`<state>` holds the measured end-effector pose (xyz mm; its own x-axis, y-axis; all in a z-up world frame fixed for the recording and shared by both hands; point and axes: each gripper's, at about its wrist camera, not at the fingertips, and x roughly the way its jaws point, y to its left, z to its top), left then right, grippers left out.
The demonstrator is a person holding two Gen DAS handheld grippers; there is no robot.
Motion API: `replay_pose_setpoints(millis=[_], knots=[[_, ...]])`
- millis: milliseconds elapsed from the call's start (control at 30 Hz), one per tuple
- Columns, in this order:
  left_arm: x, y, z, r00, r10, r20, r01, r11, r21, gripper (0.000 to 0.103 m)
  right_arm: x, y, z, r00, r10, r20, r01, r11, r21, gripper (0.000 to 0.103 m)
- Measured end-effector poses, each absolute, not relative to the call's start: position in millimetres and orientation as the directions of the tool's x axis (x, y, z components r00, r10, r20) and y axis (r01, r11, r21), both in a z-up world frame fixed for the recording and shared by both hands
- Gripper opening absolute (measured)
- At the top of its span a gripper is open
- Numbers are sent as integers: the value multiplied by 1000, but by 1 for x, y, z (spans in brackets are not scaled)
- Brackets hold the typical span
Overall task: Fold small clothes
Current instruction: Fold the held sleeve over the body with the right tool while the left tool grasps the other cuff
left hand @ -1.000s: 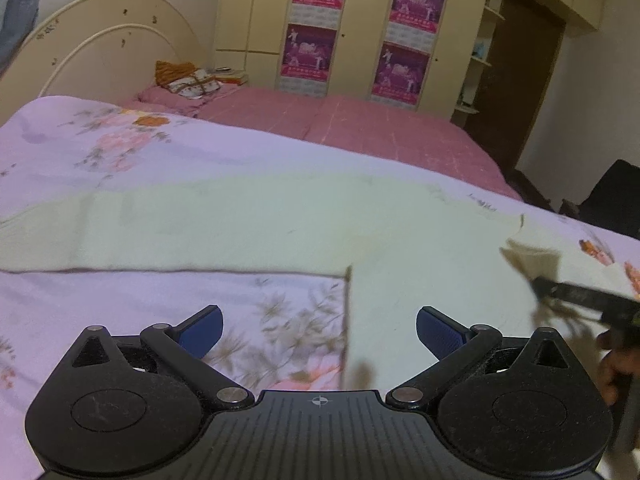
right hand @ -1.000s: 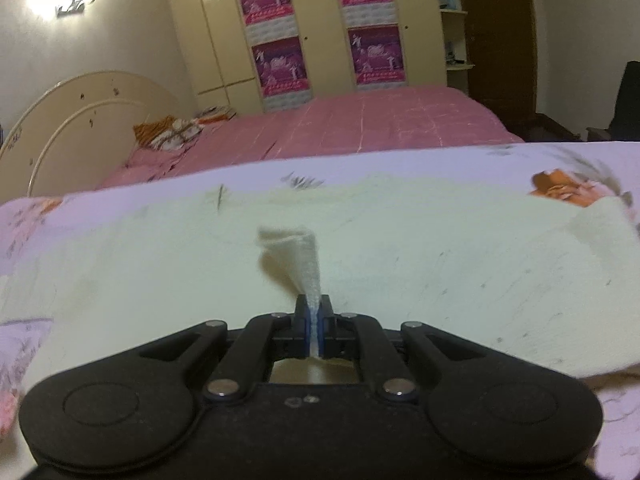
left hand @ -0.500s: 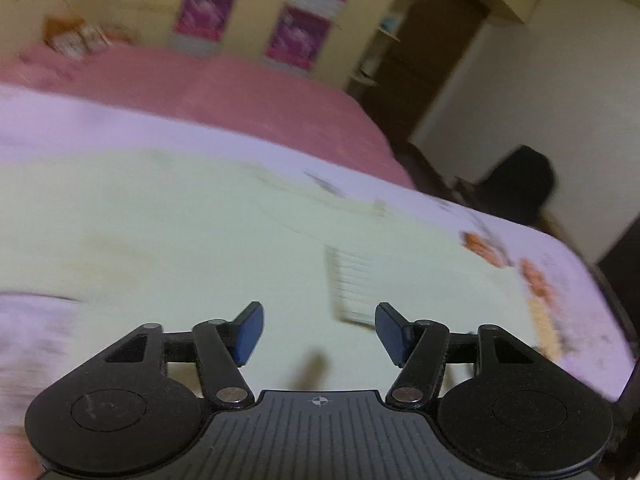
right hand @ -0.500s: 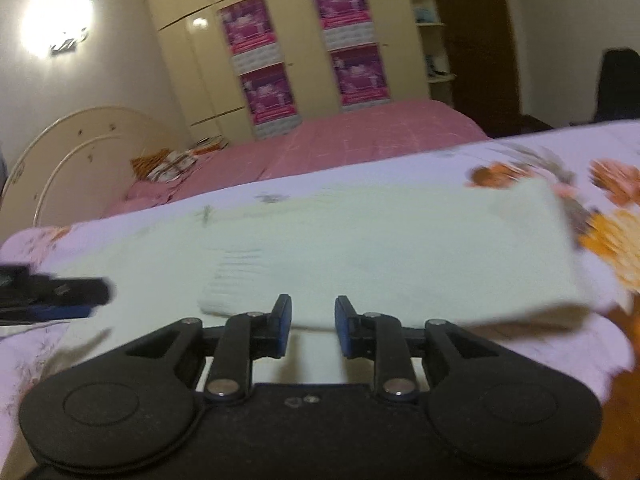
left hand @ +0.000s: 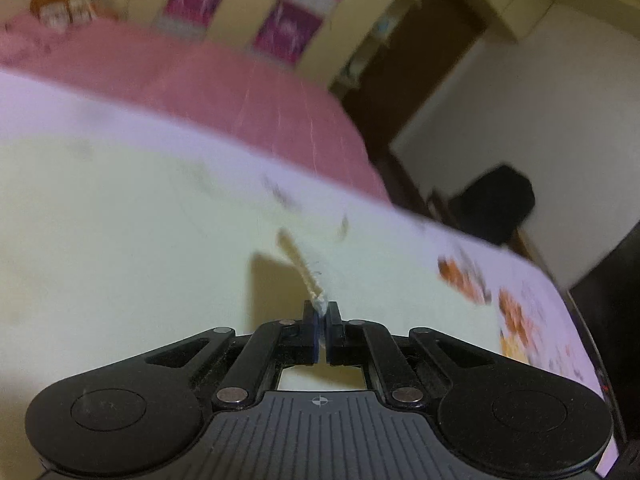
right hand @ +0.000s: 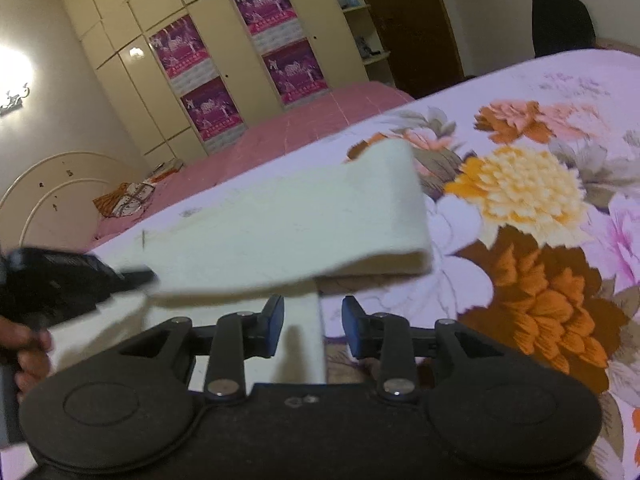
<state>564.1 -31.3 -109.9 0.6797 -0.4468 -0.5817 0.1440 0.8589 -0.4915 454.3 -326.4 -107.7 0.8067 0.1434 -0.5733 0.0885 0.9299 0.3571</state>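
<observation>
A pale cream knitted garment lies spread on a lilac flowered bedspread. My left gripper is shut on the cuff edge of the folded-over sleeve. In the right wrist view that sleeve stretches flat above the bed, and the left gripper holds its near end at the left. My right gripper is open and empty, just below the sleeve, over the garment's side edge.
A pink bed with a cream headboard and folded items lies beyond. Cream wardrobes with purple posters line the far wall. A dark door and black chair stand to the right.
My right gripper let go of the sleeve cuff, opened and drew back to the right. My left gripper swung right from the garment's hem and shut on the sleeve cuff.
</observation>
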Motion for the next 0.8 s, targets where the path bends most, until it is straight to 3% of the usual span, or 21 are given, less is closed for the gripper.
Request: replay_pose_setpoints(millis=[167,300,533,800], knots=[[576,2,-98,704,-405,-583,98,869,-486,3,457,-331,-114,800,146,-582,93,928,362,37],[580,9,-94,705,-416,-575,104,862,-496,3,468,-324,-114,805,113,-583,96,944,316,46],[576,31,-79,744,-398,-536,105,863,-495,3,485,-301,-117,800,16,-600,85,987,140,47],[578,73,-102,738,-333,-586,23,881,-472,3,490,-302,-116,802,9,-597,90,987,136,47]])
